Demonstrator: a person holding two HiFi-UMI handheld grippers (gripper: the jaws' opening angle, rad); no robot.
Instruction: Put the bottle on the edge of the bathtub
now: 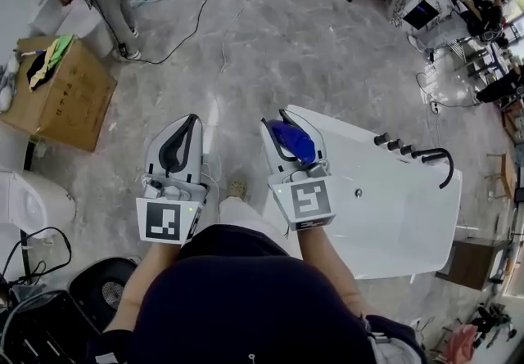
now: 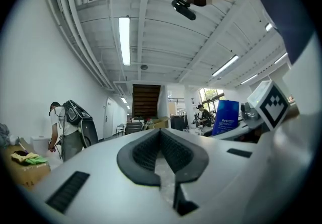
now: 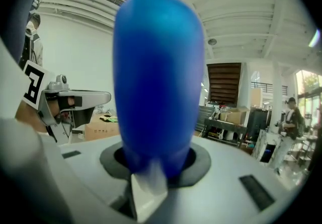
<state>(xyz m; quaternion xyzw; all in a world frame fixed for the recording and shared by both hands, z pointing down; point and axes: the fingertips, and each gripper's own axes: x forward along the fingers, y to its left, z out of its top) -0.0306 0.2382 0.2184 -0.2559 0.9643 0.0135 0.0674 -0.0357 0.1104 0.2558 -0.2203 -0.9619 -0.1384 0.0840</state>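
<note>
Blue plastic bottle [image 1: 293,141], pinched by right gripper [image 1: 286,127], should settle squarely on left rim of white bathtub [image 1: 352,132]; left gripper [image 1: 188,129] pressed together, empty.

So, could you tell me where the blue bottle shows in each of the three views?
Head view: blue bottle, just right of centre.
Left gripper view: small, right of centre.
Right gripper view: fills the middle.
Shared landmark: cardboard box, on the left in each.
</note>
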